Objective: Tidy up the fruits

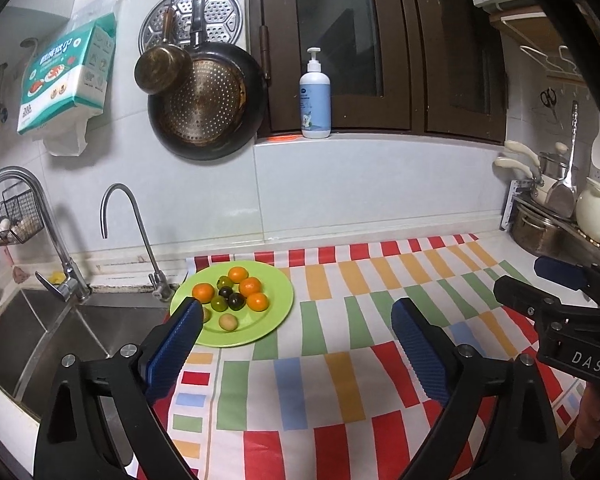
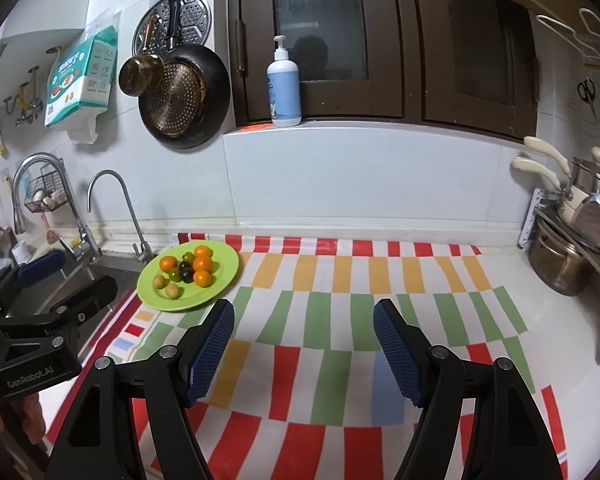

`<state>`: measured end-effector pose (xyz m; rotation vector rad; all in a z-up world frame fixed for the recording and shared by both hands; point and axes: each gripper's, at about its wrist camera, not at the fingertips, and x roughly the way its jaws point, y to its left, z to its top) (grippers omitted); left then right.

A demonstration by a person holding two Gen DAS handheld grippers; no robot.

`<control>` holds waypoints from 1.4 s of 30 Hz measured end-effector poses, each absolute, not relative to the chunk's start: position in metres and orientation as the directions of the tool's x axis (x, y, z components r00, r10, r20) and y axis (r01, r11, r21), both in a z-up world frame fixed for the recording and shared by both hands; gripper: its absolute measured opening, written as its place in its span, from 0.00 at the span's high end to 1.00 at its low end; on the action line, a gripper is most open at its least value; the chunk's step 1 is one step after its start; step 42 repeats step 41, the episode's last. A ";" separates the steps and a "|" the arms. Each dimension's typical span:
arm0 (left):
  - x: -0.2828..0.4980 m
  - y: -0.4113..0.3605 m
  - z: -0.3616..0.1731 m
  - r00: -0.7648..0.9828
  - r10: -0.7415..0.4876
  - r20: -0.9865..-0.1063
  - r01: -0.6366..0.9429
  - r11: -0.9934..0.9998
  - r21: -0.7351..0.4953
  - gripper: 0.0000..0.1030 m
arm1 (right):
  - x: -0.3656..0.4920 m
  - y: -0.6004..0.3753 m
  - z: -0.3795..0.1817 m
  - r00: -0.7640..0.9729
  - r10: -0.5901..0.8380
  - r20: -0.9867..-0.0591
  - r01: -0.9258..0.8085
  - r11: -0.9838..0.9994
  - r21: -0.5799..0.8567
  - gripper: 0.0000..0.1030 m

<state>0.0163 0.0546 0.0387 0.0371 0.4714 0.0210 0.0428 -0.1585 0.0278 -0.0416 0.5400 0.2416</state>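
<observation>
Both my left gripper (image 1: 296, 328) and right gripper (image 2: 304, 332) gape wide, empty. A careless reach could scatter the round fruits off the green plate (image 1: 278, 300).

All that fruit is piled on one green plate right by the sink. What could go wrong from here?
The plate sits at the cloth's corner beside the sink, so a nudge might roll an orange into it. The fruits touch, so grabbing one could knock its neighbours. Both grippers, left and right, are open and empty.
</observation>
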 end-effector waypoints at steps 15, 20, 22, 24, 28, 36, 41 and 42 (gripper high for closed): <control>0.006 0.047 0.042 0.897 0.024 -0.441 0.001 0.998 0.058 0.00 | 0.028 -0.169 0.030 0.839 0.193 -0.508 -0.209 0.978 0.026 0.29; 0.004 0.048 0.043 0.901 0.031 -0.432 -0.005 0.998 0.062 0.00 | 0.026 -0.169 0.032 0.843 0.186 -0.504 -0.203 0.979 0.021 0.29; 0.004 0.048 0.043 0.900 0.033 -0.434 -0.005 0.998 0.065 0.00 | 0.026 -0.169 0.032 0.844 0.186 -0.504 -0.203 0.979 0.022 0.29; 0.004 0.048 0.043 0.899 0.027 -0.436 0.000 0.998 0.062 0.00 | 0.026 -0.169 0.032 0.843 0.186 -0.505 -0.203 0.979 0.021 0.29; 0.005 0.048 0.042 0.900 0.018 -0.436 0.007 0.998 0.056 0.00 | 0.026 -0.170 0.032 0.842 0.188 -0.506 -0.205 0.979 0.023 0.29; 0.007 0.048 0.042 0.898 0.013 -0.439 0.010 0.999 0.050 0.00 | 0.028 -0.169 0.033 0.840 0.184 -0.510 -0.202 0.979 0.021 0.29; 0.009 0.050 0.042 0.896 0.010 -0.444 0.013 0.999 0.048 0.00 | 0.030 -0.167 0.031 0.838 0.181 -0.515 -0.200 0.980 0.019 0.29; 0.009 0.050 0.042 0.896 0.010 -0.444 0.013 0.999 0.048 0.00 | 0.030 -0.167 0.031 0.838 0.181 -0.515 -0.200 0.980 0.019 0.29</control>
